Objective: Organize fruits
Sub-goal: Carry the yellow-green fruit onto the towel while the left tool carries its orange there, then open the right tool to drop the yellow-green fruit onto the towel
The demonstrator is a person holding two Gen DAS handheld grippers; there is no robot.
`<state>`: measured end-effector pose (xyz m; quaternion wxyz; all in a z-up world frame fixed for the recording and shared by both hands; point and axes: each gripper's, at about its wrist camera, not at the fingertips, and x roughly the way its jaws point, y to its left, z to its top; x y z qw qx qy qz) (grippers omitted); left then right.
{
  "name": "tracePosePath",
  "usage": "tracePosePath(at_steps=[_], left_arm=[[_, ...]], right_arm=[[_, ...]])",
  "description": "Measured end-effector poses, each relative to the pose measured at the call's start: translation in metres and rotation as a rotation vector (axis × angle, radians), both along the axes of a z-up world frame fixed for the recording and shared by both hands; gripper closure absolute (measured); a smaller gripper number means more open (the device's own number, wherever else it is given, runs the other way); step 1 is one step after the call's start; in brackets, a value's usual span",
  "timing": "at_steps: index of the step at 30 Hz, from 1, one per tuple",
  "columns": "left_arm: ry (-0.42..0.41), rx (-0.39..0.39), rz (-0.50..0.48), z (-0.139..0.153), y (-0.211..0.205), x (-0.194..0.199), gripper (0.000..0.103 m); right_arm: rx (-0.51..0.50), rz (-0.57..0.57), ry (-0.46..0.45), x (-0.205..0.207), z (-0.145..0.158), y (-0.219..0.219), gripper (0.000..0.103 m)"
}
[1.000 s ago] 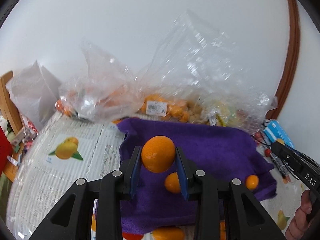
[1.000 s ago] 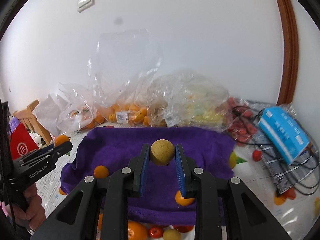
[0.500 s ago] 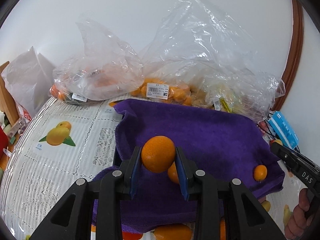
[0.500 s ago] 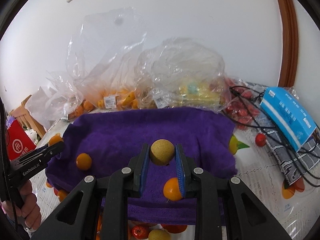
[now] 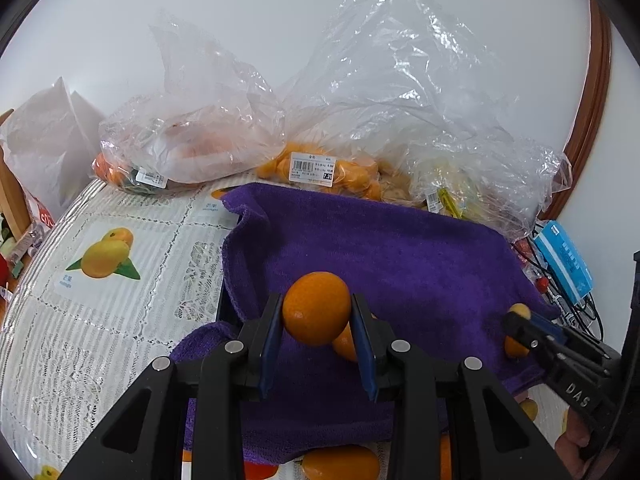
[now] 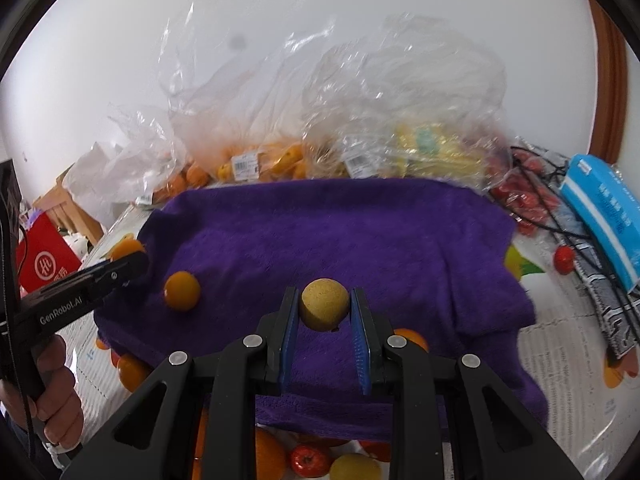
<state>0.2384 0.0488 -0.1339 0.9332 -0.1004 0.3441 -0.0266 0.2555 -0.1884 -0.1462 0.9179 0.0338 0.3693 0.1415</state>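
Observation:
My left gripper [image 5: 317, 314] is shut on a round orange [image 5: 316, 300], low over the near left part of a purple towel [image 5: 400, 248]. A second orange [image 5: 347, 346] lies on the towel just behind it. My right gripper [image 6: 325, 314] is shut on a small tan-yellow fruit [image 6: 324, 304] above the towel [image 6: 340, 232]. One loose orange [image 6: 182, 291] rests on the towel at the left, another orange [image 6: 412, 338] beside my right finger. In the right wrist view the left gripper [image 6: 128, 260] shows at the left edge. The right gripper [image 5: 520, 324] shows at the right of the left wrist view.
Clear plastic bags [image 5: 360, 128] holding oranges and other fruit line the wall behind the towel. A blue box [image 6: 600, 216], black cables [image 6: 560, 216] and red tomatoes [image 6: 524, 200] lie at the right. Several oranges and tomatoes [image 6: 308, 460] sit in front of the towel. A red bag [image 6: 44, 264] stands at the left.
Both grippers have sunk toward the towel, each keeping its fruit. The towel now fills more of both views, and the right gripper has come closer in the left wrist view.

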Motion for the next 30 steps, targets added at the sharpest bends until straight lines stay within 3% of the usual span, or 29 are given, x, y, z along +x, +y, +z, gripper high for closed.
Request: tracePosePath(at_steps=[19,26,30], left_arm=[[0.024,-0.001,0.004,-0.005,0.0,0.003,0.071],[0.033,0.003,0.006,-0.008,-0.002,0.004,0.071],[0.045,0.009,0.002,-0.011,-0.004,0.005,0.071]], right_arm=[[-0.042,0.028,0.069,0.007,-0.021,0.013,0.077],[-0.011,0.019,0.092,0.01,-0.021,0.009,0.077],[0.045,0.014,0.092,0.01,-0.015,0.002,0.067]])
